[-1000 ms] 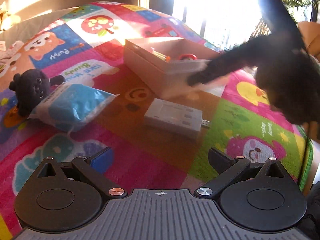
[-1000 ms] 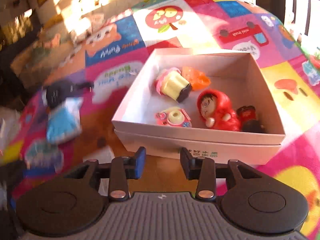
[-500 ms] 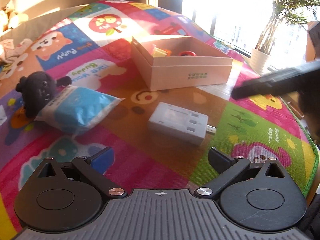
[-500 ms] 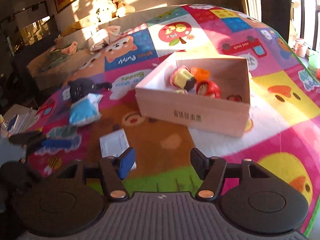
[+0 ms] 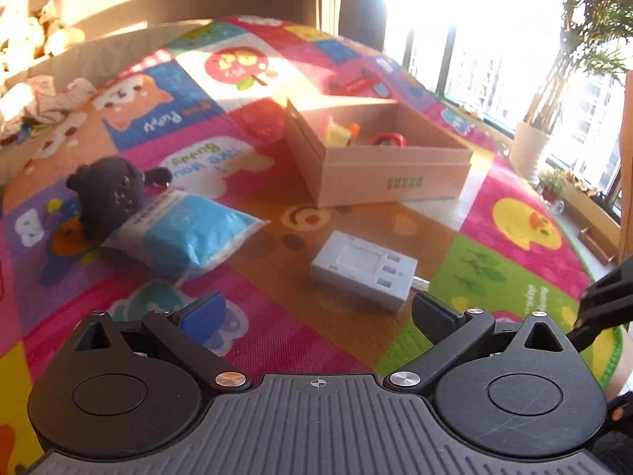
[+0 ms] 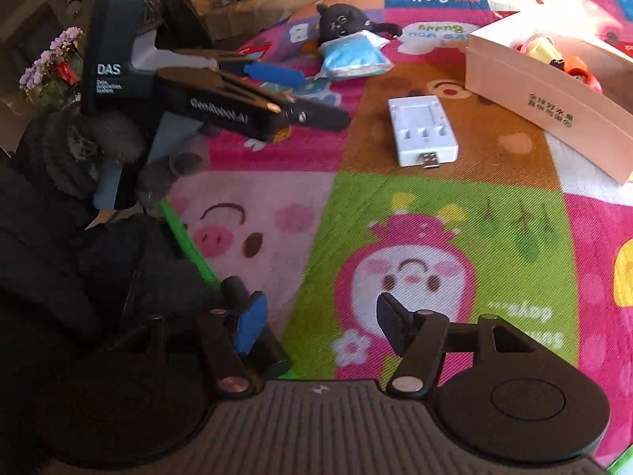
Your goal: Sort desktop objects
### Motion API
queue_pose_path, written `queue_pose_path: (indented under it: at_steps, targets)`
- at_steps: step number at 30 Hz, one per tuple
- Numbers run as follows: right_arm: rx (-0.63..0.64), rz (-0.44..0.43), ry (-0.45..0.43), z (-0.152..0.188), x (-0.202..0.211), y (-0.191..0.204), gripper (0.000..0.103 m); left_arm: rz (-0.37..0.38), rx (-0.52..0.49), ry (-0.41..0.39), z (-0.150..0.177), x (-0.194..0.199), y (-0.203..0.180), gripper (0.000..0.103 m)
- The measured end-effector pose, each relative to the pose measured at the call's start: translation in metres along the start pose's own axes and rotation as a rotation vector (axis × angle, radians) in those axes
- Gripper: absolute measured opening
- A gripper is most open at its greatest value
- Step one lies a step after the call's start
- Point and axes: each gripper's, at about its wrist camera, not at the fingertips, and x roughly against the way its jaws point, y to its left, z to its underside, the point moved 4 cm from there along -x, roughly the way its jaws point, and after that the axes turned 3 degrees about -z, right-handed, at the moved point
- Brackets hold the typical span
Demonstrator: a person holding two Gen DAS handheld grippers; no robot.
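Observation:
A white battery charger (image 5: pixel 364 273) (image 6: pixel 422 130) with a USB plug lies on the colourful play mat just ahead of my left gripper (image 5: pixel 316 312), which is open and empty. Left of the charger sit a blue tissue pack (image 5: pixel 186 233) (image 6: pixel 354 55) and a black plush toy (image 5: pixel 108 194) (image 6: pixel 342 19). Behind stands an open cardboard box (image 5: pixel 391 176) (image 6: pixel 546 99) holding several small toys. My right gripper (image 6: pixel 320 324) hovers open and empty over the green and pink mat squares, well short of the charger. In the right wrist view the left gripper (image 6: pixel 312 97) reaches in from the left.
The mat (image 5: pixel 277 328) ends in a green edge at the near right (image 5: pixel 611 352). A potted plant (image 5: pixel 532 146) stands by the bright windows. Plush toys and cloths lie far left (image 5: pixel 35 95). A person's dark sleeve (image 6: pixel 67 257) fills the lower left of the right wrist view.
My right gripper has pulled back from over the box toward the mat's near side, turned left, and opened wider. My left gripper has risen slightly.

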Motion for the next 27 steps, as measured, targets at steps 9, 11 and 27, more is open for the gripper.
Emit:
queue_pose_path:
  at_steps: [9,11,27]
  targets:
    - [0.089,0.166,0.002,0.009,-0.003,0.021,0.064,-0.017,0.001,-0.062,-0.001,0.025,0.001,0.103]
    - [0.074,0.29,-0.081,0.002,0.009,0.013,0.064,-0.02,-0.001,-0.064,-0.001,0.024,0.002,0.103]
    - [-0.061,0.308,-0.243,-0.009,-0.019,0.006,0.092,-0.097,0.102,-0.007,-0.008,-0.021,0.031,0.103]
